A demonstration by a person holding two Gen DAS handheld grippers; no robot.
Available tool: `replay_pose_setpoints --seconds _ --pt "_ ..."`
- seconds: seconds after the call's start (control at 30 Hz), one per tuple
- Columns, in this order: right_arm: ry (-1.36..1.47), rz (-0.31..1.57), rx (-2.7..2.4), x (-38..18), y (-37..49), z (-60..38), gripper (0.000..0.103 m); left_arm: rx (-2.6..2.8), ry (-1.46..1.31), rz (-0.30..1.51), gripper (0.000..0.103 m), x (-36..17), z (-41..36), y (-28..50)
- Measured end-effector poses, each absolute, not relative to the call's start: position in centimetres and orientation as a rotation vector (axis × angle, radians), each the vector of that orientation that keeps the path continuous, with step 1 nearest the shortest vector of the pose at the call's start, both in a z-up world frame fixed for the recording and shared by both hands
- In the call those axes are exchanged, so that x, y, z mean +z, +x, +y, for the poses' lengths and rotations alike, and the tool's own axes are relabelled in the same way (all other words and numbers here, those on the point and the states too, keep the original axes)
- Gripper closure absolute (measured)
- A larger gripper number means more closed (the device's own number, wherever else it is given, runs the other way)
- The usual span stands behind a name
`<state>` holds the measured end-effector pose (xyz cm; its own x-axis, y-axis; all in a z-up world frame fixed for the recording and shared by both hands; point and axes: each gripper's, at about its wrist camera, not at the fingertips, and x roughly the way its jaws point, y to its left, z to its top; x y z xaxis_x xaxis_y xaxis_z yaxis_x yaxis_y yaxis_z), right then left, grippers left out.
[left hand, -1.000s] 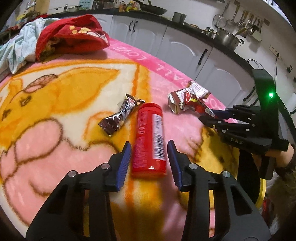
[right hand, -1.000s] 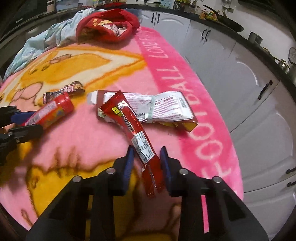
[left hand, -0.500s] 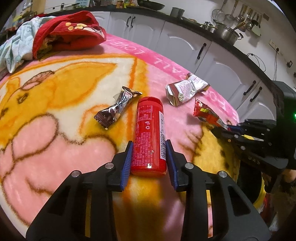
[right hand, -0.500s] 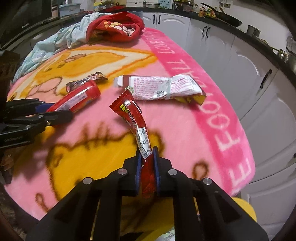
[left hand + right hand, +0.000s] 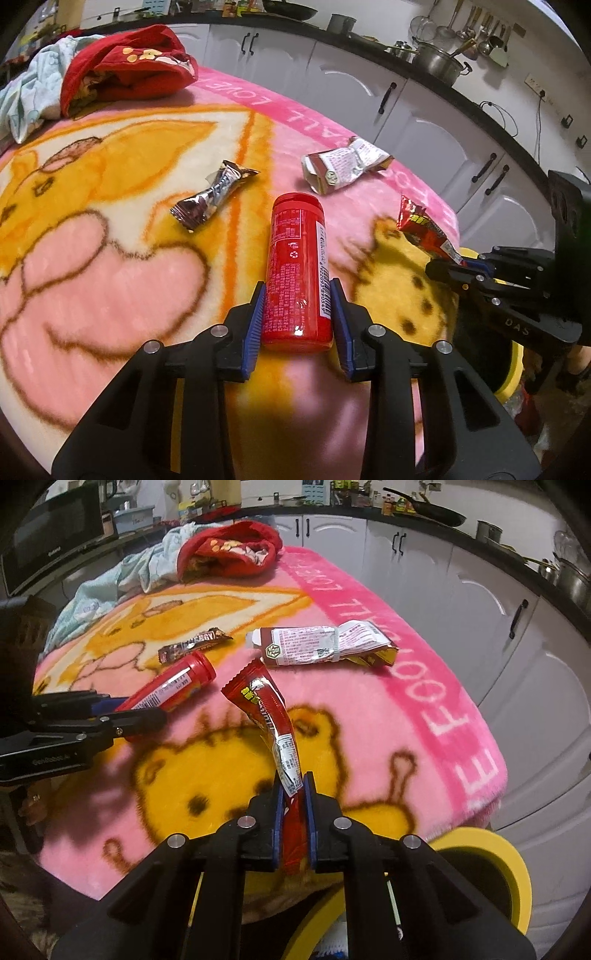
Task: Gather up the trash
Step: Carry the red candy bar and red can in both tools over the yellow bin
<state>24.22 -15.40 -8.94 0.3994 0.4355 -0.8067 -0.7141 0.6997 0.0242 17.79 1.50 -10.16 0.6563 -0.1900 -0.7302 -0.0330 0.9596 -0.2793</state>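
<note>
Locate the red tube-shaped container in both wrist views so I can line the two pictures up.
Left wrist view: the red container lies lower centre, its near end clamped by the left gripper.
Right wrist view: it lies left of centre, cap end pointing right, with the left gripper coming in from the left edge.
Shared landmark: the crumpled white wrapper on the pink blanket border.

Pink cartoon blanket (image 5: 110, 258), red cloth (image 5: 125, 70), pale blue cloth (image 5: 110, 579), white cabinets (image 5: 332, 85), steel pot (image 5: 439, 62)
</note>
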Motion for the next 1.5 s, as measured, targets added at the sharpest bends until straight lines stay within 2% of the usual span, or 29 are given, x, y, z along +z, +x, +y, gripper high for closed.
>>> replay_pose_setpoints --seconds 0.57,1.5 --pt "-0.216 0.833 0.656 -5.5 21.8 -22.4 0.093 -0.207 -0.235 0.783 0.077 -6.8 -3.7 17.1" --pt "-0.051 0.804 0.448 -5.3 19.7 -34.0 0.093 -0.401 -0.126 0.754 0.077 -5.1 -13.9 17.7"
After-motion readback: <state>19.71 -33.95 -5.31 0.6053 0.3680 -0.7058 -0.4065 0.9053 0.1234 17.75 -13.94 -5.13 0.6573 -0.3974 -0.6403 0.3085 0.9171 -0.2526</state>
